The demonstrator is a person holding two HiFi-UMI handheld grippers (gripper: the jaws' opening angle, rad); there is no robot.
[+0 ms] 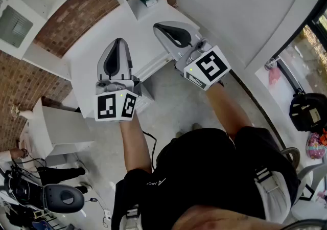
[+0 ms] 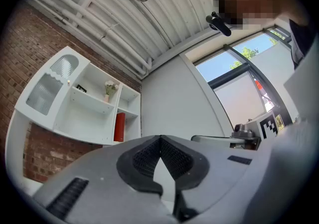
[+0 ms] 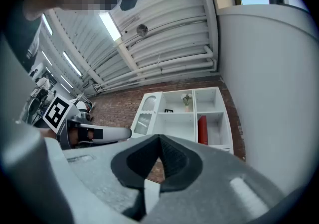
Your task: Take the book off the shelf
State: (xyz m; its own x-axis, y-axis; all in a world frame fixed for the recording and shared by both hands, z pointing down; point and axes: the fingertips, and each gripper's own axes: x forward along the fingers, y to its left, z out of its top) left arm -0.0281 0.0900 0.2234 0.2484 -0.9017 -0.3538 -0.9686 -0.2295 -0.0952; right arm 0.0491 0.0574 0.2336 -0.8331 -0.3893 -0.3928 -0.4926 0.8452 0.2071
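Observation:
A red book stands upright in a right-hand compartment of the white wall shelf, far from both grippers. In the head view the book is hidden. My left gripper is raised toward the shelf, its jaws shut with nothing between them. The right gripper is held up beside it, also shut and empty. Each gripper shows in the other's view: the right one and the left one.
The shelf hangs on a brick wall next to a curved white wall. A small vase with flowers sits on an upper shelf. Below, a white desk, an office chair and a black bag stand on the floor.

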